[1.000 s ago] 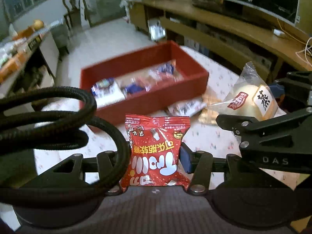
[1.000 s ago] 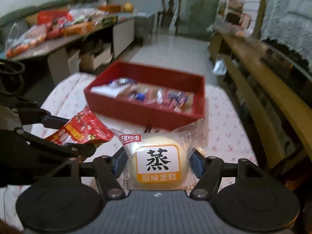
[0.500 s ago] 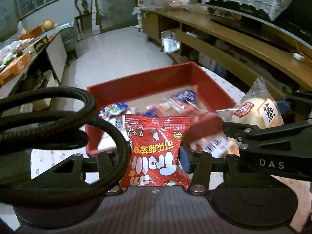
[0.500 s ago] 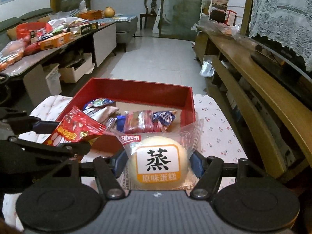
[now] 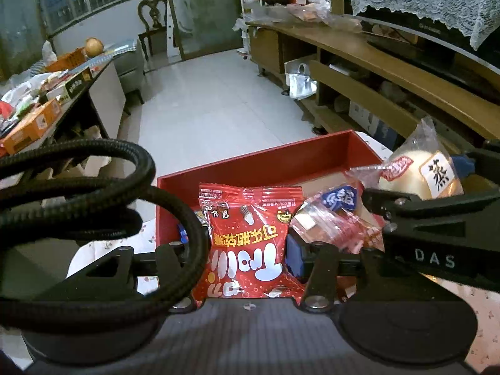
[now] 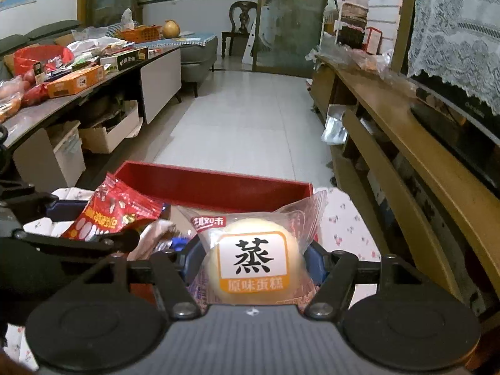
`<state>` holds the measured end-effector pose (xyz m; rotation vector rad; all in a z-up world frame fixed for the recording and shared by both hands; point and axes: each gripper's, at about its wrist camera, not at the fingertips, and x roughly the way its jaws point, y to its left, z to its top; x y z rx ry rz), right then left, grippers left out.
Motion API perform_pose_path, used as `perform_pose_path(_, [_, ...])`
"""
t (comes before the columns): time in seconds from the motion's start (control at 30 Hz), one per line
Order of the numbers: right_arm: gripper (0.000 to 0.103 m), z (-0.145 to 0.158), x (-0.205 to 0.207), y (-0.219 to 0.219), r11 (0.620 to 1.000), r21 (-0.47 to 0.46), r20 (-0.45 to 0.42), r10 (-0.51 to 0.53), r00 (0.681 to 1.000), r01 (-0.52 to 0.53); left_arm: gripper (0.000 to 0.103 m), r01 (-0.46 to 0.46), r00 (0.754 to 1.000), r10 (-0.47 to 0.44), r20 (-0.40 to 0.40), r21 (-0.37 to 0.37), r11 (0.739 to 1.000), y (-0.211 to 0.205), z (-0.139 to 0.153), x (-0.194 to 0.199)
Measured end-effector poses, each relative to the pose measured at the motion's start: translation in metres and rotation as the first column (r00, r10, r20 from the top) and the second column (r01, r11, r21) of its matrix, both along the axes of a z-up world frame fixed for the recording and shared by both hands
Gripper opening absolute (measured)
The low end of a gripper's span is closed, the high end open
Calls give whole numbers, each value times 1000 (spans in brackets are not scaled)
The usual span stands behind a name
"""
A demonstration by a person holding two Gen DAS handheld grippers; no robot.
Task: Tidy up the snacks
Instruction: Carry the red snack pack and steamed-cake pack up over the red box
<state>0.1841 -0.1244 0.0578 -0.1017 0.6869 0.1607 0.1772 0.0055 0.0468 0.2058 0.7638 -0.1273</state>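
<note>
The left gripper (image 5: 248,250) grips a red candy packet (image 5: 248,243), its jaws pressed against the packet's two sides. The jaws have just been closing a little further on it. The packet stands upright, long axis vertical, printed face toward the camera, with the lettering upside down in the left wrist view.

The right gripper (image 6: 254,265) holds a steamed cake in a clear wrapper (image 6: 254,262), its jaws set fairly wide against the round cake's left and right sides. The label faces the camera, right way up, and the wrapper's crimped end points up and far.

Both snacks hang over the near part of a red tray (image 6: 215,184), which sits on a counter with a floral cloth (image 6: 343,228). The tray's long axis runs left to right. Several wrapped snacks (image 5: 331,218) already lie inside it. A black braided cable (image 5: 93,193) loops across the left of the left wrist view.
</note>
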Motion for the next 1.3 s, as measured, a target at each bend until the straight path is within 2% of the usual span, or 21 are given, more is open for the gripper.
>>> perform_pose_path(0.87, [83, -29, 50, 14, 1000, 22, -45, 3, 999, -2, 57, -86, 996, 87, -24, 25, 996, 9, -23, 41])
perform_pose_path(1.3, [84, -54, 69, 18, 999, 39, -100, 7, 995, -3, 59, -119, 991, 121, -60, 41, 992, 16, -43, 54])
